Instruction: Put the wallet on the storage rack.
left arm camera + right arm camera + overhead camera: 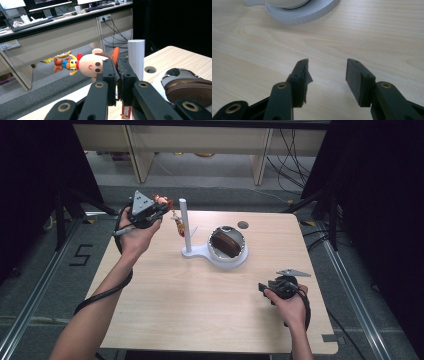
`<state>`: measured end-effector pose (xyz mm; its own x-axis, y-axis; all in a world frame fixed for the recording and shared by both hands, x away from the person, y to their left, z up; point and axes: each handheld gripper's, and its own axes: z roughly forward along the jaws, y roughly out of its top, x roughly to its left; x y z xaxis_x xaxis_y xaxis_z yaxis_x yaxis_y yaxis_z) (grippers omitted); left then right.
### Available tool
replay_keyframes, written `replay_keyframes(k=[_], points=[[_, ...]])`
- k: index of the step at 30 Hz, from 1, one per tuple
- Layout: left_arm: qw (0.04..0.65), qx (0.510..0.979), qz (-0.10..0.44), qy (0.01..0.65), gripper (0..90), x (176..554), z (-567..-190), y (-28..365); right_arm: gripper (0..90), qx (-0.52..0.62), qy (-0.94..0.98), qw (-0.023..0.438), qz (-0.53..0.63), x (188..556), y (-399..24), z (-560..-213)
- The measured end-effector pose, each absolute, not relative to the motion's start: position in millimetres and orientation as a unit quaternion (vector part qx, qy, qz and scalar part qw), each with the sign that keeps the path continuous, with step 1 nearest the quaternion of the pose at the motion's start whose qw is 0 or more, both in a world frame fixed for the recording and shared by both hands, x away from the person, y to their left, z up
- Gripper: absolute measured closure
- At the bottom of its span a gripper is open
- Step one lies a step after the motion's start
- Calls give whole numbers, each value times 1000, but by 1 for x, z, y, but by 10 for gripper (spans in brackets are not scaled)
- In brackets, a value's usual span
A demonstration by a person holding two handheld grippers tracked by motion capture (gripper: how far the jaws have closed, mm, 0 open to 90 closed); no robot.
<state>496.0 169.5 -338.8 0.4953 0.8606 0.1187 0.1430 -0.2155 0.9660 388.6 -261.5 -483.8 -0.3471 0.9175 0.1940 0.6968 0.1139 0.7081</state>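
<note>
Left hand-held gripper (pixel 161 210): raised over the far left part of the bench (pixel 200 310), jaws clamped together on a small cowboy doll (pixel 85 64); in the left gripper view the doll lies sideways, head at the jaws, legs pointing away. A small red-and-white tag (pixel 126 111) hangs below the jaws.

Right hand-held gripper (pixel 327 75): low over the near right part of the bench, jaws apart, nothing between them.

White stand (pixel 192 252): flat base mid-bench, with an upright white post (pixel 184 220) just beside the doll.

Round bowl (pixel 227 242): seated on the stand's base, holding a brown zipped pouch (pixel 226 243).

Round hole (pixel 243 225): in the bench top, beyond the bowl.
</note>
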Motion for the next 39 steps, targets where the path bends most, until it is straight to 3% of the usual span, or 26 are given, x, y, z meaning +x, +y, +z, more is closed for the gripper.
replay_keyframes(k=[24,39], points=[[467,730,318,385,846,491,-370,178,526,556,729,145,372,388,-261,-485],[443,755,320,363,742,468,-381,205,516,555,729,149,372,388,-262,-486]])
